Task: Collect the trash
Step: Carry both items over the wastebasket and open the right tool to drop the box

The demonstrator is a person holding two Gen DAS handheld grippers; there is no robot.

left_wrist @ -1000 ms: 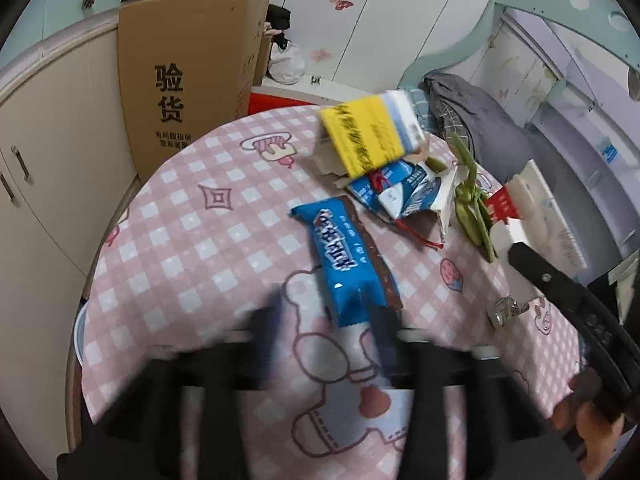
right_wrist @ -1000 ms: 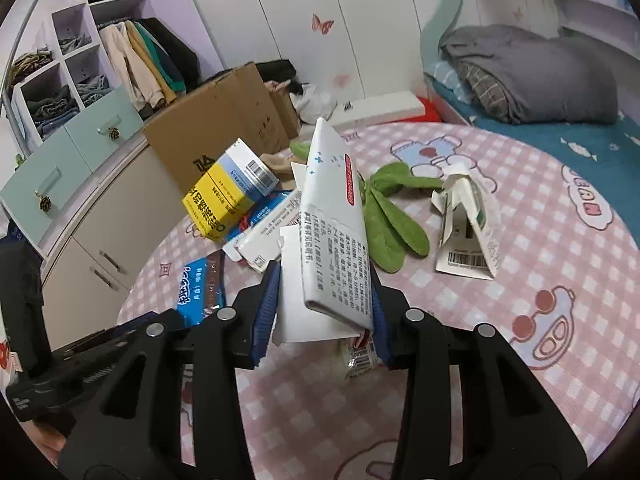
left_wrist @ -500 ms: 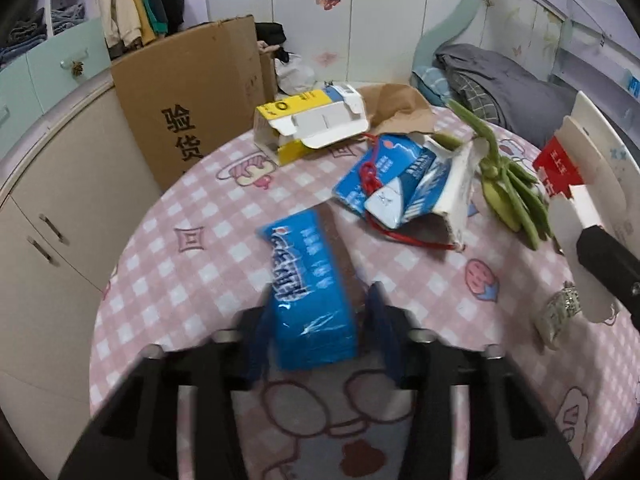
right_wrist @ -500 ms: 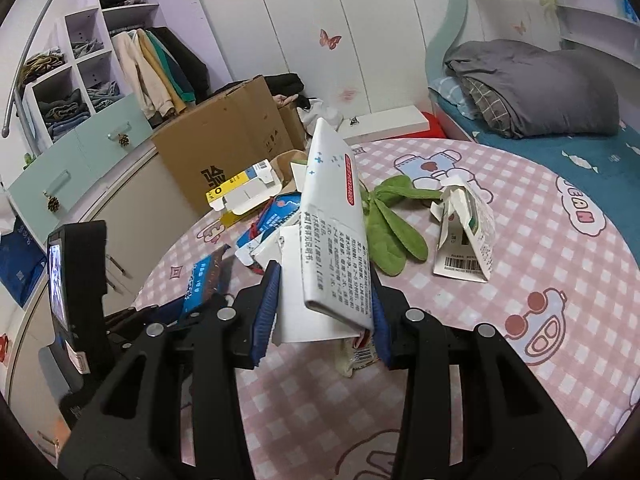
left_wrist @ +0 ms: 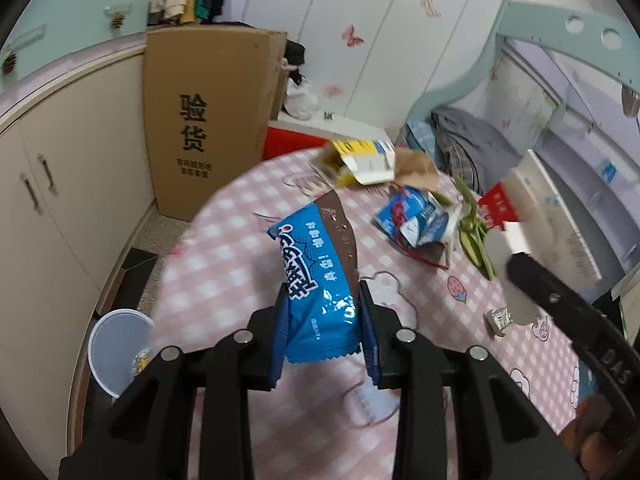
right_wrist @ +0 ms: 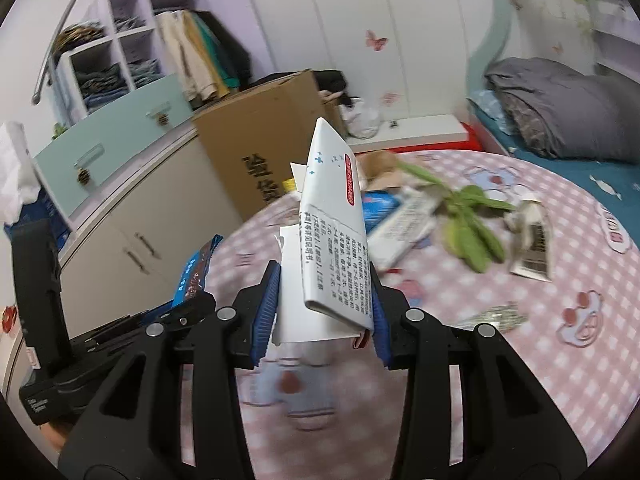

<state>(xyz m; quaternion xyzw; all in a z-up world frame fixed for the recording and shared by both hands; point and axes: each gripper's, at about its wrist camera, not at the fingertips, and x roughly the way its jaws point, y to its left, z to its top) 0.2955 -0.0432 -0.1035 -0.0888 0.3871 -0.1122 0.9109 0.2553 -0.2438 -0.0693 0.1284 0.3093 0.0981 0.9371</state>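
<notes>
Your left gripper (left_wrist: 322, 334) pinches a blue snack wrapper (left_wrist: 316, 276) between its blue pads, and the wrapper stands tilted up off the table (left_wrist: 224, 248), clear of the checked cloth. Your right gripper (right_wrist: 324, 312) is clamped on a flattened white carton (right_wrist: 332, 248), which sticks up and forward between the fingers, with a loose white flap below it.

The rest of the trash lies farther across the table. Seen from the left wrist, a yellow box (left_wrist: 356, 160) and a scrap of brown paper (left_wrist: 416, 164) sit at the table's far edge. A blue and white carton (left_wrist: 416, 220) lies nearer the middle, with green leaves (left_wrist: 474, 232) just to its right. A small crumpled foil piece (left_wrist: 498, 318) rests near the table's right side. From the right wrist, a torn white package (right_wrist: 532, 240) with a barcode lies right of the leaves.

Off the table's left edge, a white bucket (left_wrist: 116, 356) stands on the floor. A tall cardboard box (left_wrist: 208, 120) stands behind the table, against the cream cabinets (left_wrist: 52, 184).
</notes>
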